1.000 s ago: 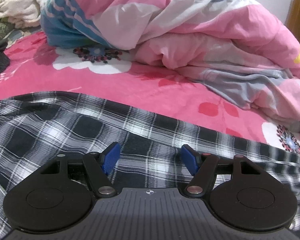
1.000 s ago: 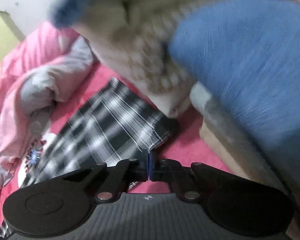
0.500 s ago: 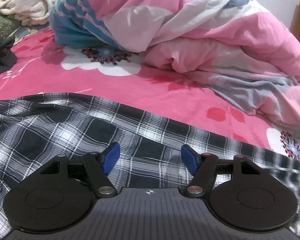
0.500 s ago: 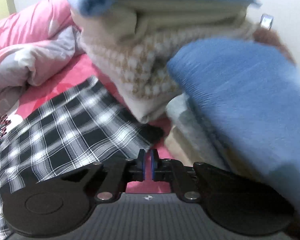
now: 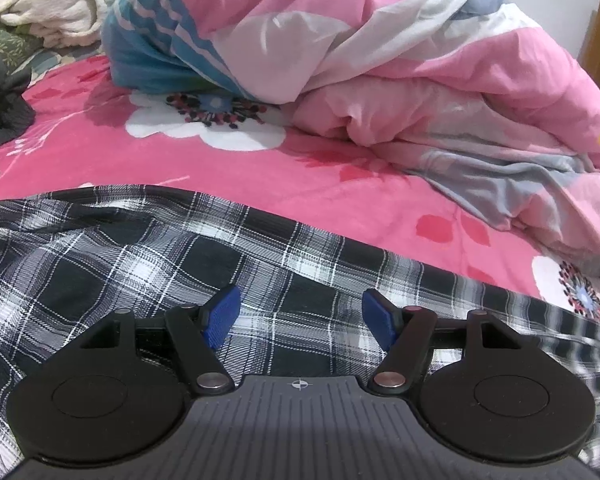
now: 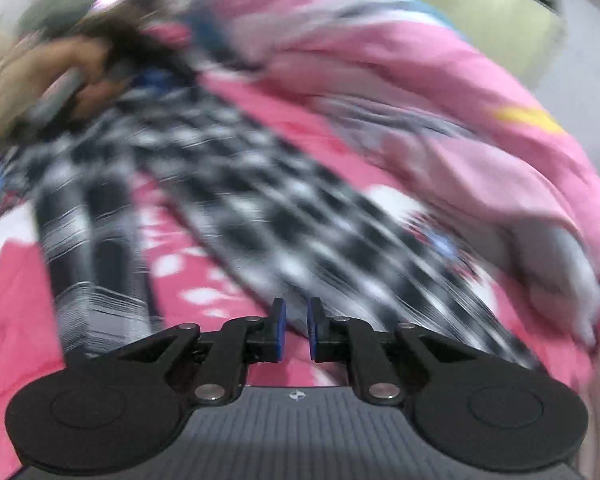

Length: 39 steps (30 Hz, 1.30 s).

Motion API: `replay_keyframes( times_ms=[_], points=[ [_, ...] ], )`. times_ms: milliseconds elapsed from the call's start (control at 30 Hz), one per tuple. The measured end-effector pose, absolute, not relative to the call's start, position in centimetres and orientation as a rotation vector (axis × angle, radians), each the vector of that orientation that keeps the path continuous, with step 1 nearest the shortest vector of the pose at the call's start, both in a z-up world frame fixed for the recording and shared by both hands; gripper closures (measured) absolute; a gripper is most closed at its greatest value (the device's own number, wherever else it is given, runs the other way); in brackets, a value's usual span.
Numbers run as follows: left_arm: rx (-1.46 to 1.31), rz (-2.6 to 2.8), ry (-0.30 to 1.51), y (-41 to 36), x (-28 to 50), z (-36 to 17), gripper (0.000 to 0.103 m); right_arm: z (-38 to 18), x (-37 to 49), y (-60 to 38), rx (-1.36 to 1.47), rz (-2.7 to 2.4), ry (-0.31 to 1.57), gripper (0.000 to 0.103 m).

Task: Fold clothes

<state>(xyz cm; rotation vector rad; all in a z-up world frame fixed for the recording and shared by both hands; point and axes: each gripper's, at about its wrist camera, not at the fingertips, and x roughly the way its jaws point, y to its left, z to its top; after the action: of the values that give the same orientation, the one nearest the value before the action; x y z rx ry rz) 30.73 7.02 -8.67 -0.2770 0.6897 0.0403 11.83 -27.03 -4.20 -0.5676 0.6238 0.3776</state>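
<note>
Since the earlier frames the right wrist view has swung off the clothes stack. Left wrist view: left gripper, jaws wide apart and empty, low over the plaid shirt spread on the pink bedsheet. Right wrist view, blurred: right gripper, jaws slightly parted, holding nothing, at the shirt's edge. Risk: hasty closure pinches sheet with shirt.

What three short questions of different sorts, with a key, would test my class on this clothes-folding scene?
1. True or false: the left gripper is clamped on the plaid shirt.
2. Which lies behind the shirt: A a pink quilt, B a wooden chair, C a laundry basket?
3. Fill in: the right gripper has a narrow ____ between its pads.

Key: 1 false, it is open above it; 2 A; 3 gap.
</note>
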Motion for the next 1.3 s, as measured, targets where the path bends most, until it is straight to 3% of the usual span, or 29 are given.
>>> replay_keyframes(
  times_ms=[333, 400, 500, 833, 1300],
  points=[
    [-0.265, 0.049, 0.691, 7.1, 30.8, -8.8, 0.036, -7.5, 13.1, -19.7, -0.912, 0.630, 0.577, 0.091],
    [-0.258, 0.051, 0.690, 7.0, 30.9, -8.9, 0.036, -7.6, 13.7, -19.5, -0.904, 0.626, 0.575, 0.092],
    [-0.256, 0.053, 0.691, 7.1, 30.9, -9.0, 0.036, -7.2, 13.9, -19.5, -0.875, 0.621, 0.590, 0.103],
    [-0.261, 0.059, 0.691, 7.2, 31.0, -9.0, 0.036, -5.4, 12.1, -20.7, -0.810, 0.749, 0.718, 0.103],
    [-0.267, 0.054, 0.693, 7.4, 31.0, -8.9, 0.036, -2.3, 10.9, -23.6, -0.727, 0.671, 0.690, 0.101]
  ],
)
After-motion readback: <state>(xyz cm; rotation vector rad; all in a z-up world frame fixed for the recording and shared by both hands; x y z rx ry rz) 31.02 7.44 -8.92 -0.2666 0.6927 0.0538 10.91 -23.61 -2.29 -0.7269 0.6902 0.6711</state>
